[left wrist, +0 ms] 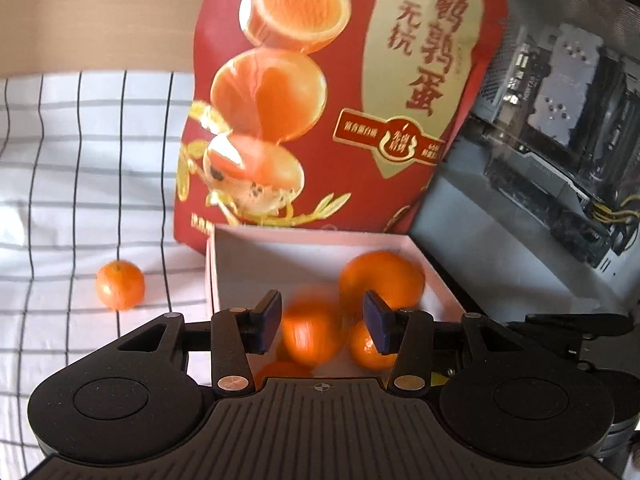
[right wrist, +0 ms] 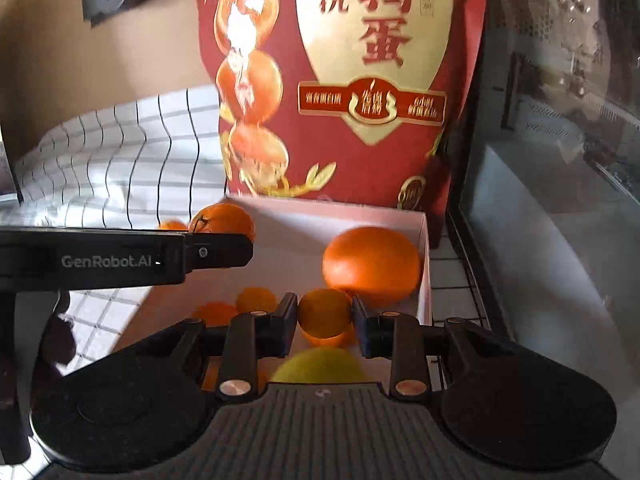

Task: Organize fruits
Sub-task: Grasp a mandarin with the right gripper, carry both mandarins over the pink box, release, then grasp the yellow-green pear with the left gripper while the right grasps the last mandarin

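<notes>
A white box (left wrist: 312, 240) holds a large orange (left wrist: 380, 276) and several small mandarins. My left gripper (left wrist: 322, 320) is open above the box; a blurred mandarin (left wrist: 310, 334) shows between and below its pads, apart from them. One mandarin (left wrist: 119, 285) lies on the checked cloth left of the box. In the right wrist view my right gripper (right wrist: 325, 314) is shut on a small mandarin (right wrist: 325, 312) over the box (right wrist: 424, 248), just in front of the large orange (right wrist: 372, 266). The left gripper's finger (right wrist: 216, 254) shows from the side with a mandarin (right wrist: 224, 218) behind it.
A tall red snack bag (left wrist: 320, 100) stands right behind the box. A glass-sided computer case (left wrist: 540, 160) stands on the right. A yellow-green fruit (right wrist: 320, 366) lies in the box near my right gripper. The white checked cloth (left wrist: 60, 180) covers the table.
</notes>
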A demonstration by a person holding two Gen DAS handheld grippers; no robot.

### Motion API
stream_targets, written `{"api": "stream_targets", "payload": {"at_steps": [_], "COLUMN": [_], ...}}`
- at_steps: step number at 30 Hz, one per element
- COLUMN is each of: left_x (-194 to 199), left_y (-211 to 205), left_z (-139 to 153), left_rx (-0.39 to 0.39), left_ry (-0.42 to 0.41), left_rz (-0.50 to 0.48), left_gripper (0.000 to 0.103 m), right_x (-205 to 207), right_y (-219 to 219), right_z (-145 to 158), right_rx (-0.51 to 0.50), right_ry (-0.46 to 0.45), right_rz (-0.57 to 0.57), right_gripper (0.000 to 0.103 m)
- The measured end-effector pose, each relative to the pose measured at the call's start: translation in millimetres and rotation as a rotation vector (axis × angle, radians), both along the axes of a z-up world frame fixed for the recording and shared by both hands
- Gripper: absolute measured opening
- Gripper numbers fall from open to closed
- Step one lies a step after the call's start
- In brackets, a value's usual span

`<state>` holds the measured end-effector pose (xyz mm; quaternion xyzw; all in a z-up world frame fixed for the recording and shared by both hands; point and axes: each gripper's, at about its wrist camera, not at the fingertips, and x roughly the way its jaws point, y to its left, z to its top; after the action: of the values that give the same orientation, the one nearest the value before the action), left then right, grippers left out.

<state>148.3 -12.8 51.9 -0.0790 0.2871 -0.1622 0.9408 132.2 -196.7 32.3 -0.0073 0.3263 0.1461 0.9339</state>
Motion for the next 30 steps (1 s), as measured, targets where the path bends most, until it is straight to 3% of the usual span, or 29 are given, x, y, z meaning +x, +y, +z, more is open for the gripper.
{"api": "stream_targets", "payload": {"at_steps": [4,6,9,13,21,27,30], "left_x": [-7,-17,-34,-58,-103,-108,-96], "left_y": [0,5,25,85,253,317,318], "left_z": [14,20,24,24,9,-25,-27], "left_rx": [0.007,0.032,0.099,0.146,0.034,-0.183,-0.157], "left_ry": [-0.051,-0.09,-0.153,-0.208,-0.232,-0.2,-0.176], "left_rz": [-0.02,-0.014,0.059,0.191,0.618,0.694,0.682], "left_gripper": [0.05,0.05,0.05,0.05,0.049,0.049,0.049], "right_x": [-6,-11,-17,-26,-33,-36,-41], "right_y": [0,1,1,7,55,116,147], "right_z": [1,5,10,18,43,51,49], "right_rx": [0.011,0.002,0.007,-0.007,-0.017,-0.01,-0.056], "right_ry": [0.001,-0.017,-0.033,-0.063,-0.078,-0.048,-0.055], "right_rz": [0.015,0.013,0.017,0.02,0.093,0.187,0.247], "right_gripper": [0.041,0.042,0.044,0.045,0.05,0.053,0.053]}}
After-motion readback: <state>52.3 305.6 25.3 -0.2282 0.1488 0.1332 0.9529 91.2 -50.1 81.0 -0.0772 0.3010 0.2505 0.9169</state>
